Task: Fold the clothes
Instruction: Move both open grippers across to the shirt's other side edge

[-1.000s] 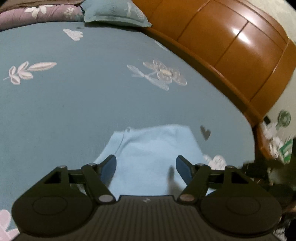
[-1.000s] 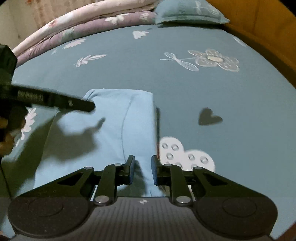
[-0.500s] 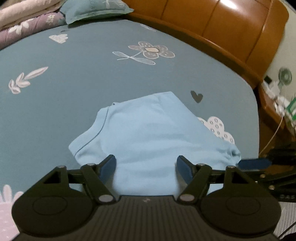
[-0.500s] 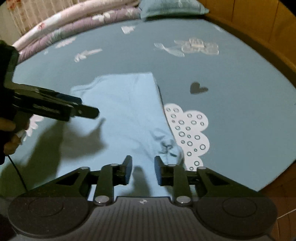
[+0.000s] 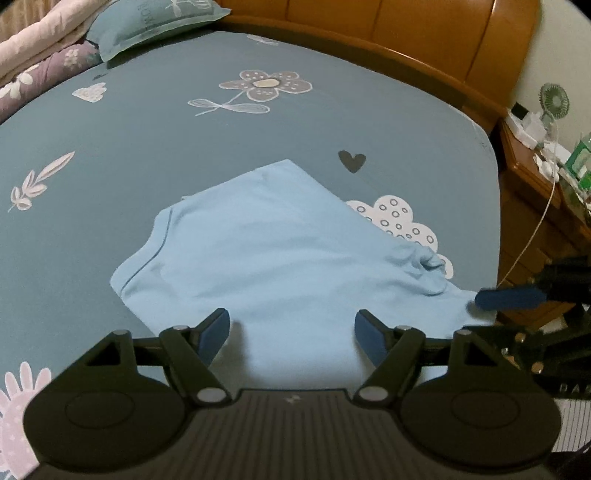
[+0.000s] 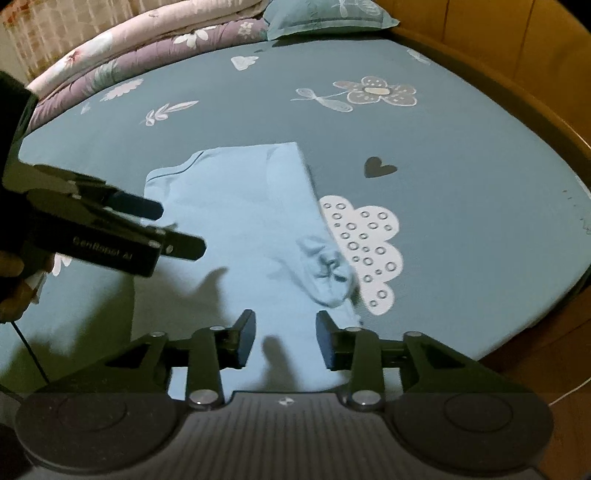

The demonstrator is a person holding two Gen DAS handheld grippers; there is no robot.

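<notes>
A light blue garment (image 5: 280,254) lies spread on the teal bed sheet (image 5: 184,140), with a dark-piped neckline at its left and a crumpled lump (image 6: 325,269) at its right edge. My left gripper (image 5: 291,328) hovers over the garment's near part, jaws wide open with nothing between them. My right gripper (image 6: 284,332) hangs over the near edge beside the lump. Its jaws are opening, and only flat cloth shows below the gap. Each gripper appears in the other's view: the left gripper (image 6: 181,230) at the left, the right one's blue pad (image 5: 509,299) at the right.
A teal pillow (image 5: 155,22) and folded floral quilts (image 6: 147,48) lie at the head of the bed. A wooden headboard (image 5: 424,37) curves along the far side. A nightstand (image 5: 535,173) with a small fan (image 5: 554,99) and a white cable stands off the bed's right corner.
Both grippers have drawn back from the garment, so more of it shows. The right jaws have widened, and a crumpled lump now sits at the garment's right edge.
</notes>
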